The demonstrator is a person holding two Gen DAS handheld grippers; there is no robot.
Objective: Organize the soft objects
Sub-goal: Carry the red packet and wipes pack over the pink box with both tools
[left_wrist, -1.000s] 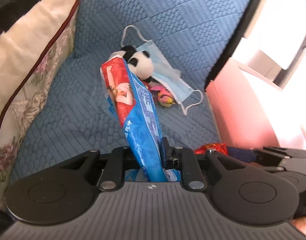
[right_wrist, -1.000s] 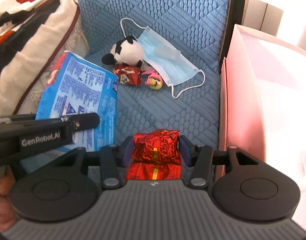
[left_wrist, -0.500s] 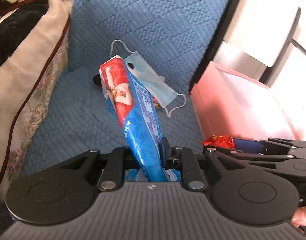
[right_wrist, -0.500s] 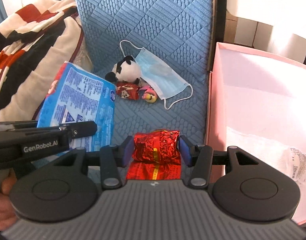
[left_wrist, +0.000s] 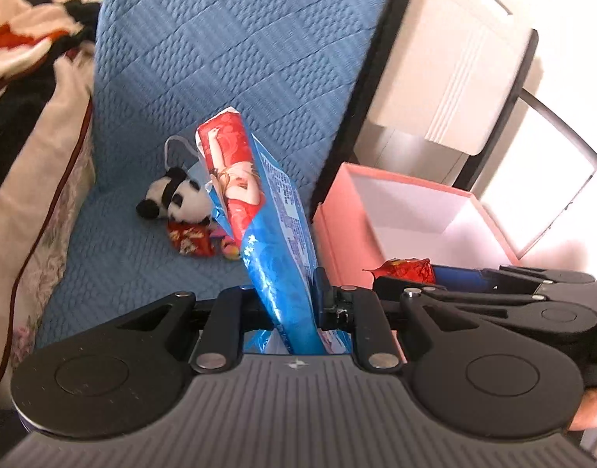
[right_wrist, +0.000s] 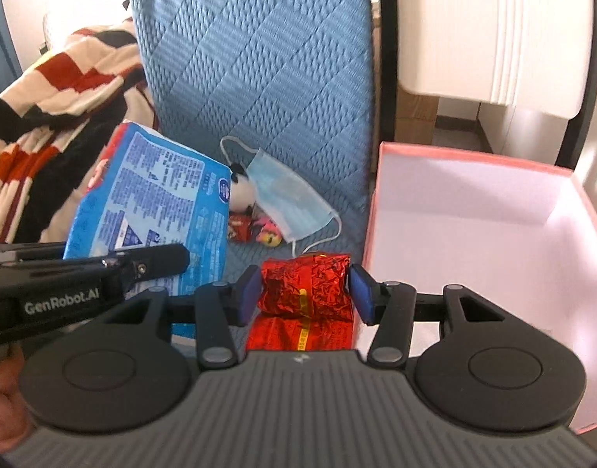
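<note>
The blue-and-red snack bag (left_wrist: 267,234) is pinched at its lower end by the left gripper (left_wrist: 288,304), jaws narrow on the thin film; it looks light, crinkly and slick, so prob best gripped at the flat seam, not the puffy middle. The red foil pack (right_wrist: 304,288) is clamped across its width in the right gripper (right_wrist: 304,292), jaws abt half open; soft, easily crushed. Both are held above the blue seat's (right_wrist: 259,78) right edge, beside the pink box (right_wrist: 473,234). "GenRobot.AI" is readable on the left gripper; the bag's print is too small to be read.
</note>
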